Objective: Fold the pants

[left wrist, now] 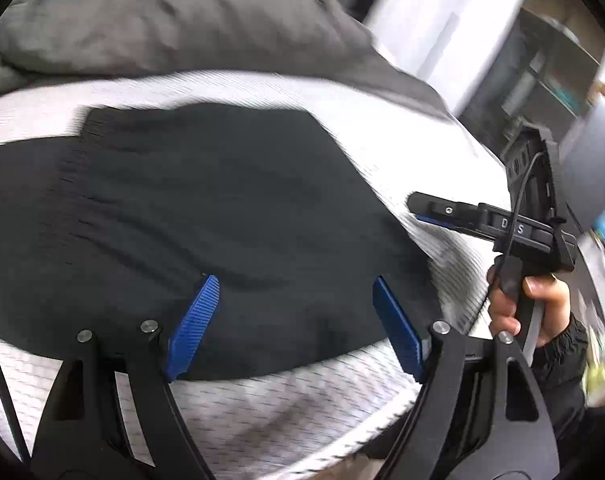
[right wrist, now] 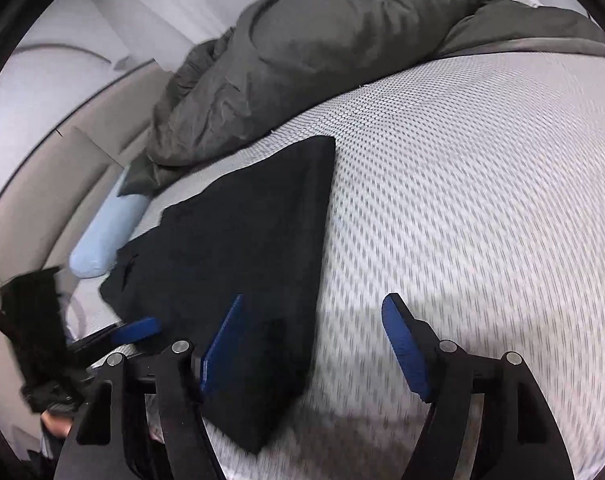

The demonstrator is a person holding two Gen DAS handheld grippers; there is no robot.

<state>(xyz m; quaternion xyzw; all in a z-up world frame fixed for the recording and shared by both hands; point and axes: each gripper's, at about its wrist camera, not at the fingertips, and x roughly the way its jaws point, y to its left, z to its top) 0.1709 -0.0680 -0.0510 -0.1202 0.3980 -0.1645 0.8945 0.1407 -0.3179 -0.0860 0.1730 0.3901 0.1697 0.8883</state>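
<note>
Black pants [left wrist: 222, 208] lie folded into a flat bundle on the white patterned mattress [left wrist: 262, 420]. My left gripper [left wrist: 294, 280] hovers over the bundle's near edge, open, its blue pads [left wrist: 194, 320] wide apart with nothing pinched. The right gripper [left wrist: 422, 212] reaches in from the right beside the pants, held by a hand [left wrist: 542, 304]. In the right wrist view, the pants [right wrist: 242, 240] stretch away to the left. My right gripper [right wrist: 314, 300] stands open, one pad above the pants' right edge and the other over bare mattress [right wrist: 462, 200]. A blue pad [right wrist: 138, 330] of the left gripper shows at lower left.
A crumpled grey duvet [right wrist: 302, 60] is heaped along the far side of the bed, also visible in the left wrist view as the grey duvet [left wrist: 142, 20]. A light blue bolster [right wrist: 106, 236] lies by the wall left of the pants. Dark furniture [left wrist: 542, 80] stands beyond the bed.
</note>
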